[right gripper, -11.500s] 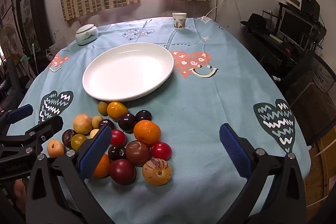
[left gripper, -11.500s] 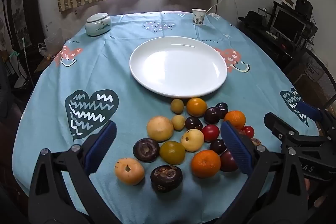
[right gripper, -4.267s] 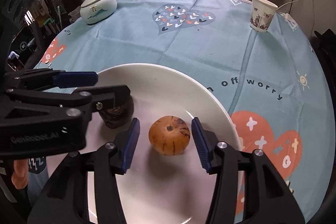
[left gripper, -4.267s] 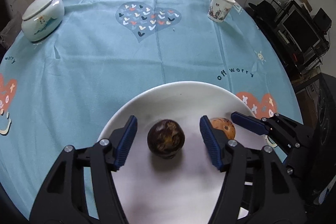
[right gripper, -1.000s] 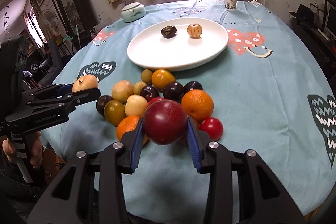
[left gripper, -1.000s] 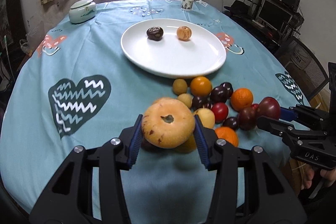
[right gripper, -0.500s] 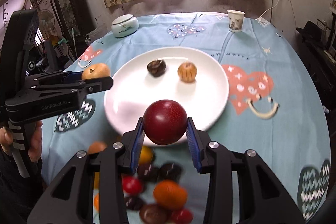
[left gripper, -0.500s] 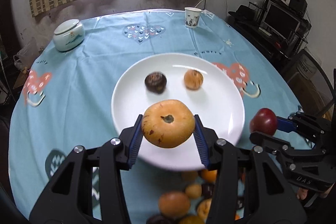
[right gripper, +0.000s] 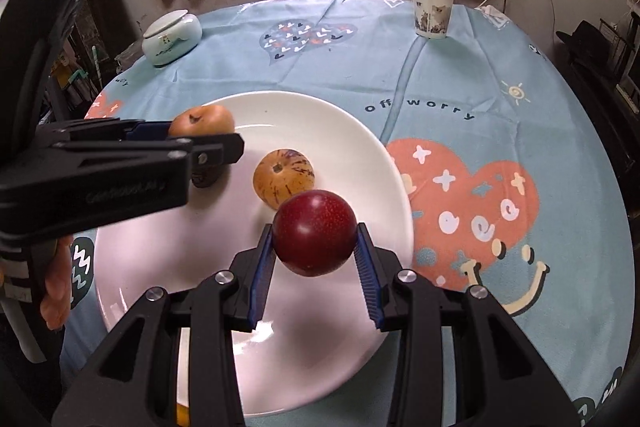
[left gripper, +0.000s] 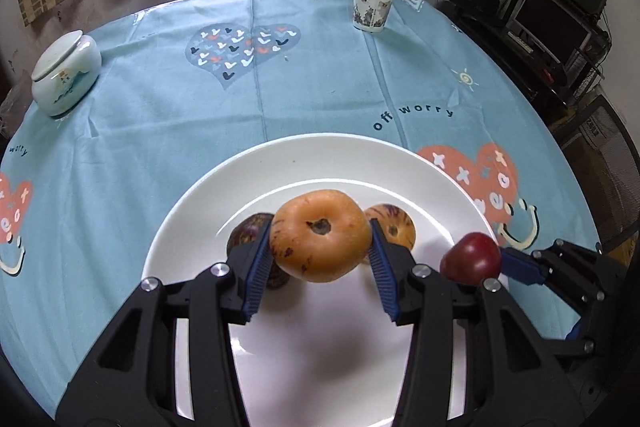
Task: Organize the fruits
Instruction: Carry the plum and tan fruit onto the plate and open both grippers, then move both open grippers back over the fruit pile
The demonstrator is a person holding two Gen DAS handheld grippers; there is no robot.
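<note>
My left gripper [left gripper: 320, 259] is shut on an orange-brown fruit [left gripper: 320, 235] and holds it above the white plate [left gripper: 320, 155]. Behind it on the plate lie a dark purple fruit [left gripper: 248, 231] and a striped orange fruit [left gripper: 394, 227]. My right gripper [right gripper: 315, 263] is shut on a dark red plum [right gripper: 315, 237] above the plate's [right gripper: 376, 155] right part. The striped orange fruit [right gripper: 284, 177] lies just beyond the plum. The left gripper with its fruit [right gripper: 202, 121] shows at the left, and the right gripper's plum [left gripper: 472, 259] shows at the right in the left wrist view.
A paper cup [left gripper: 374, 5] stands at the far right of the blue tablecloth and a lidded ceramic jar [left gripper: 64, 73] at the far left. Both also show in the right wrist view, cup [right gripper: 432, 11] and jar [right gripper: 172, 37]. Shelves with electronics [left gripper: 560, 27] stand right of the table.
Both grippers have moved forward over the plate with their fruits still held. The pile of loose fruits has dropped out of view below.
</note>
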